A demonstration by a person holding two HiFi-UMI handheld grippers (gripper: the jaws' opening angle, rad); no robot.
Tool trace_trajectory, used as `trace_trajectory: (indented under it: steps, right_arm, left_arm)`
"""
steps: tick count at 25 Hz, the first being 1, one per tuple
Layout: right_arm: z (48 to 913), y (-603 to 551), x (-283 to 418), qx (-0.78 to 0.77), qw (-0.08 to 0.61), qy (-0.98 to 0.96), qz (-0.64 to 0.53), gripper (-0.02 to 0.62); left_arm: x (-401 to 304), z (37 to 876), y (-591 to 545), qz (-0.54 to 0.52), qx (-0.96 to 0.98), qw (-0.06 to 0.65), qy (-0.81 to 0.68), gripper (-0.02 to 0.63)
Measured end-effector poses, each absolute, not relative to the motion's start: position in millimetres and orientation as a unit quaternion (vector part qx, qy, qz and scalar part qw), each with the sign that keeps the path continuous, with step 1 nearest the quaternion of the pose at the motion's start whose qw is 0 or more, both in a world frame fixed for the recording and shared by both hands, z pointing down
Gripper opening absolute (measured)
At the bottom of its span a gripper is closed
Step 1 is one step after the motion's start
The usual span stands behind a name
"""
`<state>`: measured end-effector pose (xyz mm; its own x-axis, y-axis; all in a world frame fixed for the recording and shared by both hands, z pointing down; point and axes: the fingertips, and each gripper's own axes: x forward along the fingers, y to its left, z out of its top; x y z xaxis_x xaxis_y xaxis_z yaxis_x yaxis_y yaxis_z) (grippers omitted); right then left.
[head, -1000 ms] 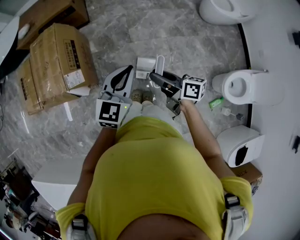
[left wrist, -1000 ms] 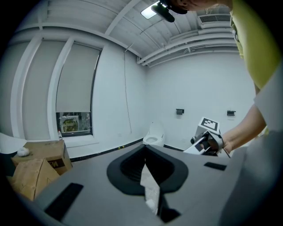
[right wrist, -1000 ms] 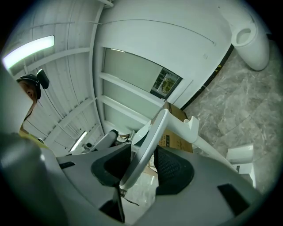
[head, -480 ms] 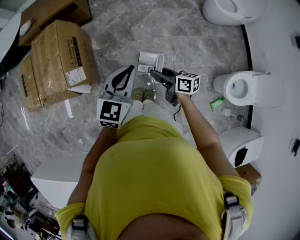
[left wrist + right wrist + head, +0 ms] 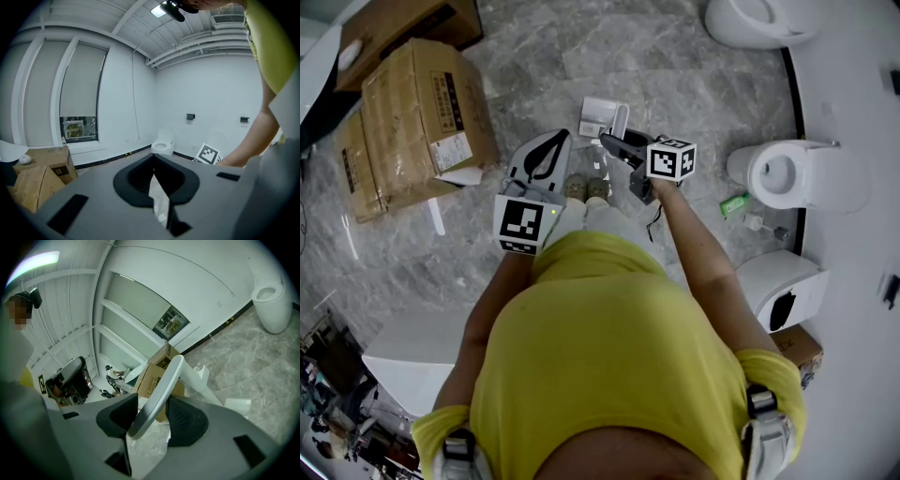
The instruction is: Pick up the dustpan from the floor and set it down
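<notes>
The right gripper is being kept partly open around the white handle of the dustpan, with both dark pads being pressed against the handle's sides, so the dustpan is being held by it. In the head view, the right gripper is being reached forward and low by an outstretched arm, its marker cube being carried at about 1 o'clock from the person's shoes. The pan itself is being seen at 12 o'clock from the shoes, low over the grey marble floor; whether it is being rested on the floor cannot be told. The left gripper is being kept closed to a thin slit, with nothing being held between its jaws. It is being held forward at about 11 o'clock from the shoes, just beside the dustpan but apart from it. Cardboard boxes are being seen at 9 to 10 o'clock and a white toilet at 3 o'clock.
</notes>
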<state>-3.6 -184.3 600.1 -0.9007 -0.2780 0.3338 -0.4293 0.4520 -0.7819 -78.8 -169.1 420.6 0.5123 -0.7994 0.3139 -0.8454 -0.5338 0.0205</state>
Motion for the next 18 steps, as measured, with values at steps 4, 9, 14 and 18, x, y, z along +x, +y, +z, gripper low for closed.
trace_trajectory:
  steps: [4, 9, 14, 18]
  right_arm:
    - [603.0, -197.0, 7.6, 0.267, 0.099, -0.829, 0.481, 0.236]
    - [597.2, -199.3, 26.8, 0.355, 0.126, -0.778, 0.503, 0.278]
    - [562.2, -192.4, 44.2, 0.407, 0.126, -0.789, 0.443, 0.244]
    - [514.0, -190.4, 65.1, 0.465, 0.107, -0.802, 0.359, 0.118]
  left_arm:
    - [-79.9, 421.4, -167.6, 0.13, 0.868, 0.087, -0.47, 0.002]
    - [-69.8, 419.9, -167.0, 0.121, 0.876, 0.088, -0.458, 0.002]
    - [-49.5, 413.9, -164.9, 0.114, 0.889, 0.079, -0.437, 0.002]
    - [-33.7, 402.1, -165.1, 0.103, 0.899, 0.065, -0.422, 0.002]
